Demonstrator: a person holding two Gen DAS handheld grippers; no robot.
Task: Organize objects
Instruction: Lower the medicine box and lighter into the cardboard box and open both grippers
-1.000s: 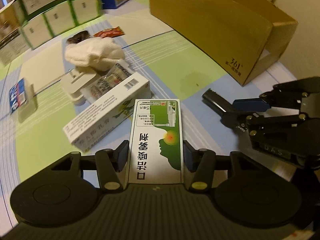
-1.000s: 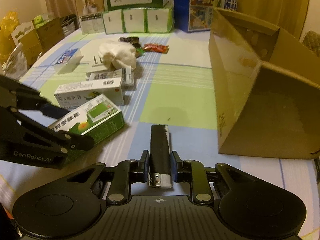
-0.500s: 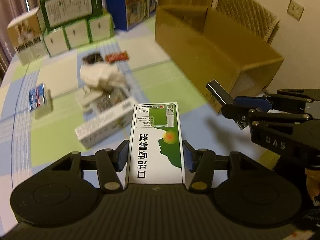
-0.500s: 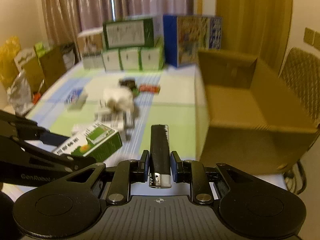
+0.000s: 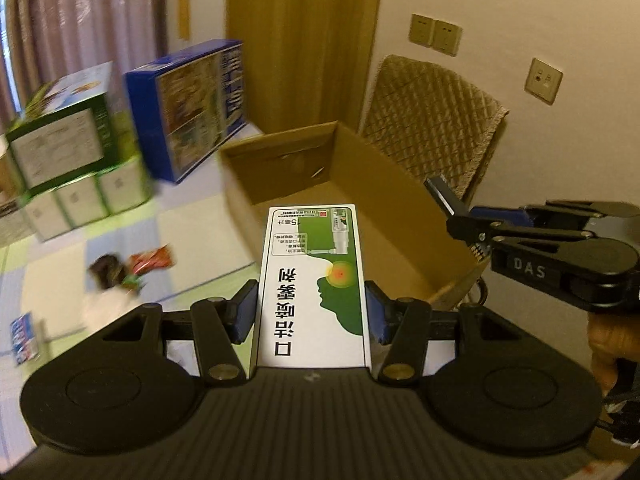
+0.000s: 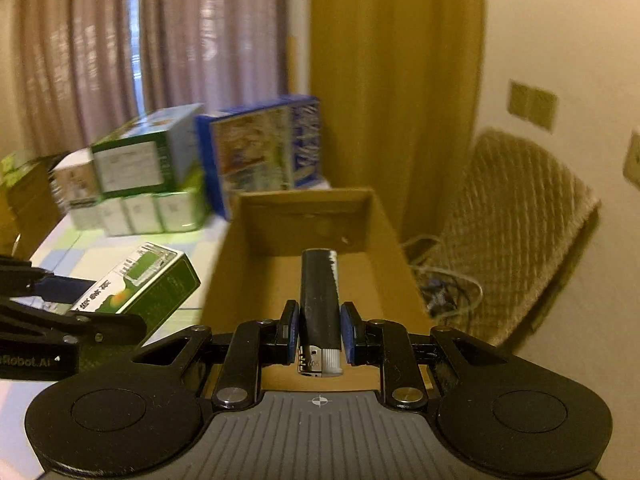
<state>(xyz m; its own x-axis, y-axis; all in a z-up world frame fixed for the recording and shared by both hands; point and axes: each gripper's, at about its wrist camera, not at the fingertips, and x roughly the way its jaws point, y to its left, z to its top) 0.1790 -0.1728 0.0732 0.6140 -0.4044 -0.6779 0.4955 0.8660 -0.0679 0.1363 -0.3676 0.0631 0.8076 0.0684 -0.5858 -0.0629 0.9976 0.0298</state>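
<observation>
Both grippers are loaded and raised over the open cardboard box (image 6: 312, 280), which reads as the drop-off point for the sorting job. On the right gripper (image 6: 319, 326) the blue-padded fingers are pinched on the lower part of a black lighter (image 6: 319, 300), metal head toward the camera and body pointing forward over the box's bare floor; gripping it low leaves most of its length free, so it should fall cleanly once the jaws part. Over on the left gripper (image 5: 311, 314) the fingers are clamped on the long sides of a green-and-white medicine carton (image 5: 314, 280), printed face up, its far end reaching over the box's near rim, while the other end stays back toward the palm. Held flat like that, it would likely land on its broad face rather than tumble. The two tools sit side by side, near but apart, so neither load should block the other. Beyond the box, a blue package (image 6: 260, 152) and stacked green-and-white cartons (image 6: 136, 184) stand on the checked tablecloth (image 5: 192, 240), with small blurred items on the cloth that cannot be identified.
</observation>
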